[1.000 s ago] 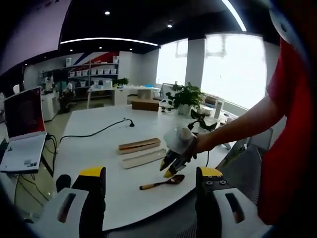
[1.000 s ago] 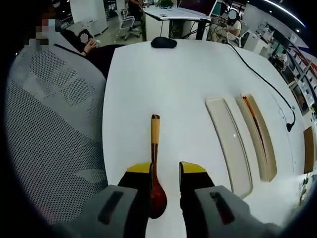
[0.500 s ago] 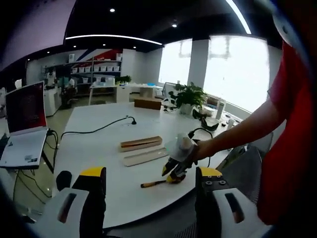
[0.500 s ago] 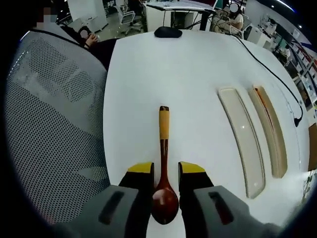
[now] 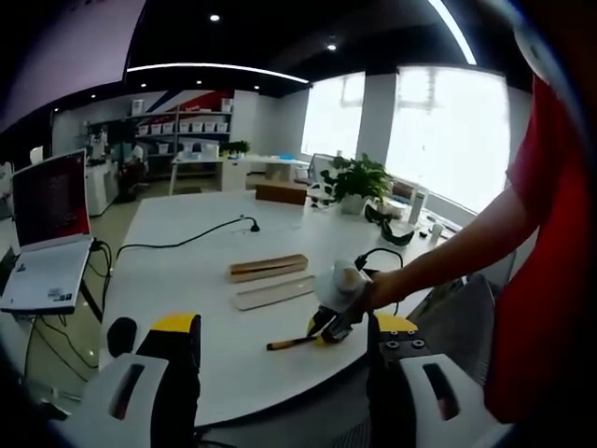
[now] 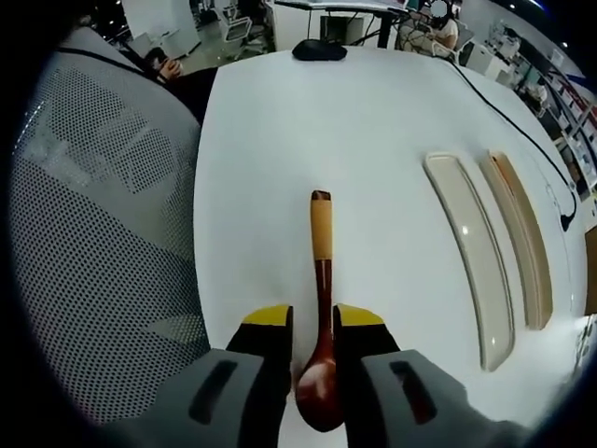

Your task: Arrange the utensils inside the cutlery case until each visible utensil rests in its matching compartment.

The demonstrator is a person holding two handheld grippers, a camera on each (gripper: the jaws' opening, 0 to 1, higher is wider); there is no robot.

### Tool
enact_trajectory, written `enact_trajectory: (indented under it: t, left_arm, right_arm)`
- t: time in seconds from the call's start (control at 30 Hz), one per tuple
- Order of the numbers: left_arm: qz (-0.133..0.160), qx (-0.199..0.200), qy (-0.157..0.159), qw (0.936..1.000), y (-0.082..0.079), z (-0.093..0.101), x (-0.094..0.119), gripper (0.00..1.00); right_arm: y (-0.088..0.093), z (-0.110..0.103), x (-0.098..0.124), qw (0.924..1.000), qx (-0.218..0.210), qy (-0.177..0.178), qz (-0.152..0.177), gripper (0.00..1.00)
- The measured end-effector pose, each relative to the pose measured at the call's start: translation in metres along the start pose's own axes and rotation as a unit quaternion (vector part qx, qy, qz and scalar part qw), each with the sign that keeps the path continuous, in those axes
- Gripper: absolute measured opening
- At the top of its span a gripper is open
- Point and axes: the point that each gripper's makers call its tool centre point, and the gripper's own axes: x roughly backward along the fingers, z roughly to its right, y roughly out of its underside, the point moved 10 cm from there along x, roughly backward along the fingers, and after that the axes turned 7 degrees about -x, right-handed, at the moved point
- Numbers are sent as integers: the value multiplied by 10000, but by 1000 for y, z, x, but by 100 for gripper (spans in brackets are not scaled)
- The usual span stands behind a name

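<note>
Office space with a big white tabletop (image 6: 270, 168), and honestly the job looks barely started. Nearest in the right gripper view, the right tool (image 6: 312, 322) has its yellow-tipped jaws on either side of the wooden spoon (image 6: 322, 308), just above the bowl, handle pointing away. Whether they're actually pinching it yet I can't tell; the spoon looks like it's lying flat on the tabletop. The left tool (image 5: 280, 331) hangs back off the table edge with its jaws spread wide, holding nothing.

Further out, well apart from the spoon, sit the two long halves of the cutlery case: the pale tray (image 6: 471, 252) and, just beside it, the brown-lined piece (image 6: 522, 238). The pale tray looks empty, so the spoon isn't stowed yet.
</note>
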Motion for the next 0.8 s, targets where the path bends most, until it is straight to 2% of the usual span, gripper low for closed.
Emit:
enact_trajectory:
  t: [0.1, 0.13, 0.23, 0.3, 0.6, 0.8]
  left_arm:
    - [6, -9, -8, 10000, 0, 0, 0, 74]
    - [16, 12, -10, 10000, 0, 0, 0, 74]
    - [31, 42, -15, 10000, 1, 0, 1, 74]
    - [28, 30, -8, 10000, 1, 0, 0, 74]
    - [14, -9, 22, 10000, 1, 0, -2, 74]
    - [16, 21, -2, 10000, 3, -2, 0, 74]
  right_arm:
    - [2, -1, -2, 9999, 76, 62, -110, 8]
    - [3, -2, -2, 9998, 162, 95, -26, 7]
    - [4, -3, -3, 9998, 119, 113, -76, 2]
    - [4, -4, -4, 9996, 245, 100, -61, 2]
    - [5, 0, -3, 10000, 2, 50, -28, 1]
    - [9, 1, 4, 9999, 142, 61, -60, 1]
